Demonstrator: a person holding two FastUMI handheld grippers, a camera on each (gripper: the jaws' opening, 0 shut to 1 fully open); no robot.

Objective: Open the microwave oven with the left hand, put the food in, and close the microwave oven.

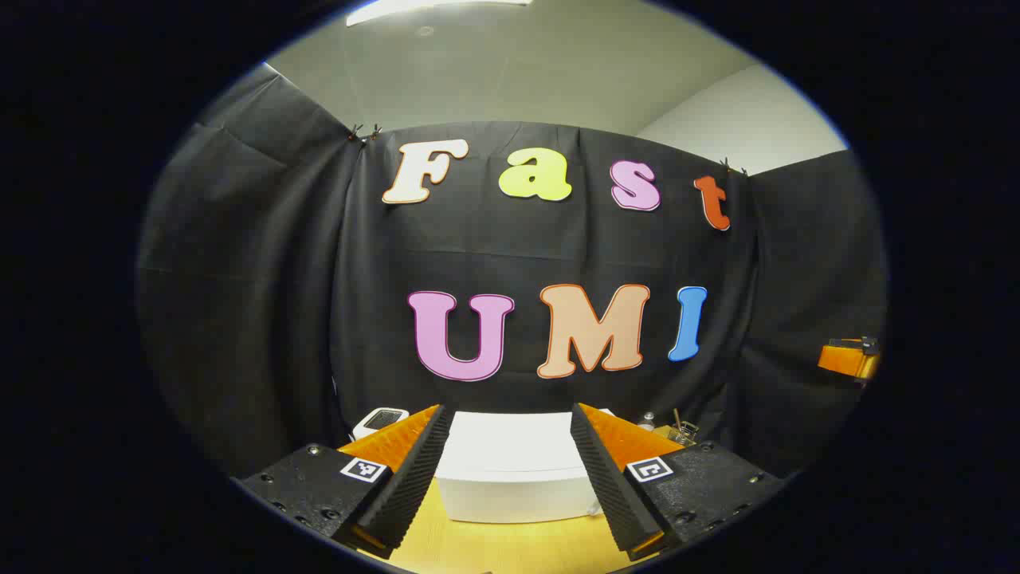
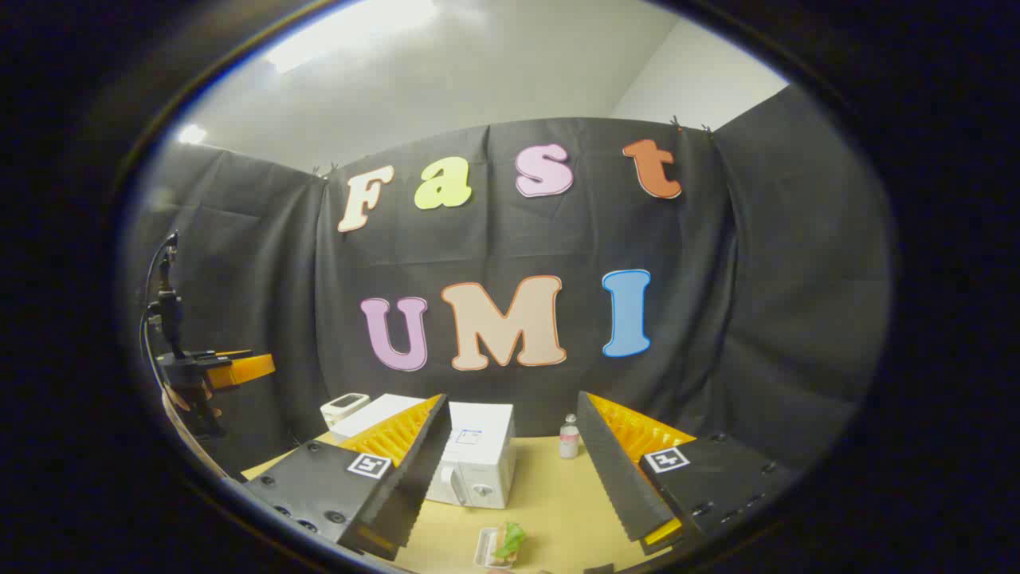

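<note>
Left gripper view, lower left to lower right: small white gadget with a dark screen (image 1: 381, 419) at lower left on the pale wooden tabletop (image 1: 494, 550); left gripper (image 1: 510, 478) along the bottom edge, fingers spread wide apart, clamped on nothing; boxy white microwave oven (image 1: 514, 470) framed between them at bottom centre, seen from above and in front, door shut as far as can be told. Farther right, a small clutter of clips (image 1: 681, 433) near the cloth wall; at the far right edge, a glimpse of the other gripper's body (image 1: 849, 359).

Right gripper view, same order: at the left edge, the left gripper seen side-on, held high above the table; lower left, the white gadget, then the microwave oven with door handle and dials facing the camera. Right gripper (image 2: 510, 486) along the bottom, fingers likewise apart and holding nothing. Between them, a small clear bottle with a pink label (image 2: 568, 437) upright on the table, just right of the oven; at bottom centre, a white tray of food with green leaves (image 2: 500, 544), in front of the oven and apart from it.

Neither step begun, judging by this. Likely trouble: pulling the handle without bracing and dragging the light oven across the table; swinging the door into the tray in front; knocking the bottle over while carrying food in; tilting the tray and spilling leaves.
</note>
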